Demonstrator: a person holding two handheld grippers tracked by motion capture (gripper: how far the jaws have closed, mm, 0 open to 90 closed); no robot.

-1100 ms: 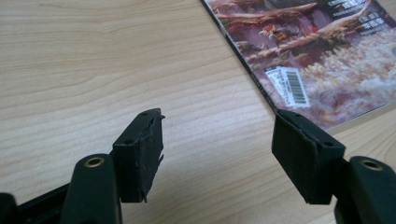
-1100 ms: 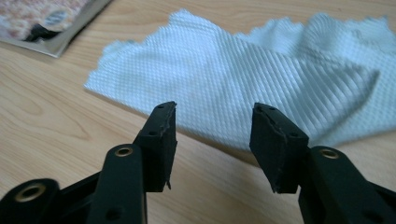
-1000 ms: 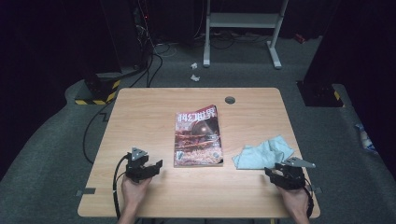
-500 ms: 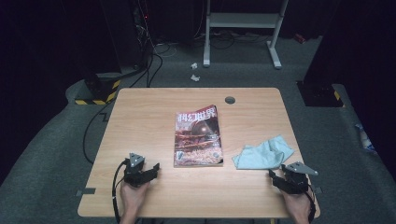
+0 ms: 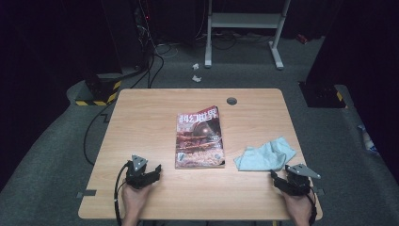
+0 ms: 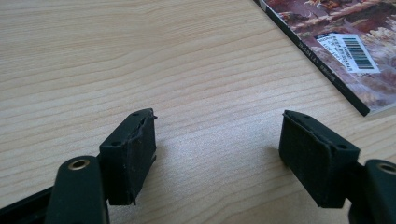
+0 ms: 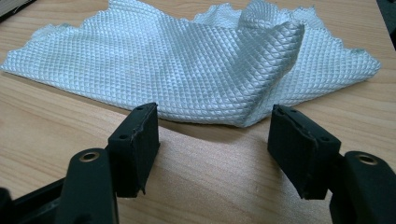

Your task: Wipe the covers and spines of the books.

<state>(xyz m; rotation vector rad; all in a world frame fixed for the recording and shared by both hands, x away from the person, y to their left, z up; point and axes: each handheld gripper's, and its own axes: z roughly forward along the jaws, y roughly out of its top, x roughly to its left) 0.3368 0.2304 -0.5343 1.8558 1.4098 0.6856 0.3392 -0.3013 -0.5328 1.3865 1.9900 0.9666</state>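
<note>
A magazine (image 5: pixel 199 138) with a red-brown cover lies flat in the middle of the wooden table (image 5: pixel 141 113); its barcode corner (image 6: pixel 348 51) shows at the upper right of the left gripper view. To its right lies a crumpled pale blue cloth (image 5: pixel 265 155), spread just beyond the jaws in the right gripper view (image 7: pixel 196 65). My left gripper (image 5: pixel 151 172) rests near the front left, open over bare wood (image 6: pixel 217 144). My right gripper (image 5: pixel 277 179) sits at the front right, open, just short of the cloth's near edge (image 7: pixel 215 135).
A round cable hole (image 5: pixel 231 100) is set near the table's far edge. Beyond the table stand a white metal frame (image 5: pixel 244 28), cables on the grey floor (image 5: pixel 155 52) and a yellow-black striped strip (image 5: pixel 96 96). A hand holds each gripper at the front edge.
Both grippers have drawn back toward the front edge of the table. The magazine and cloth have not moved.
</note>
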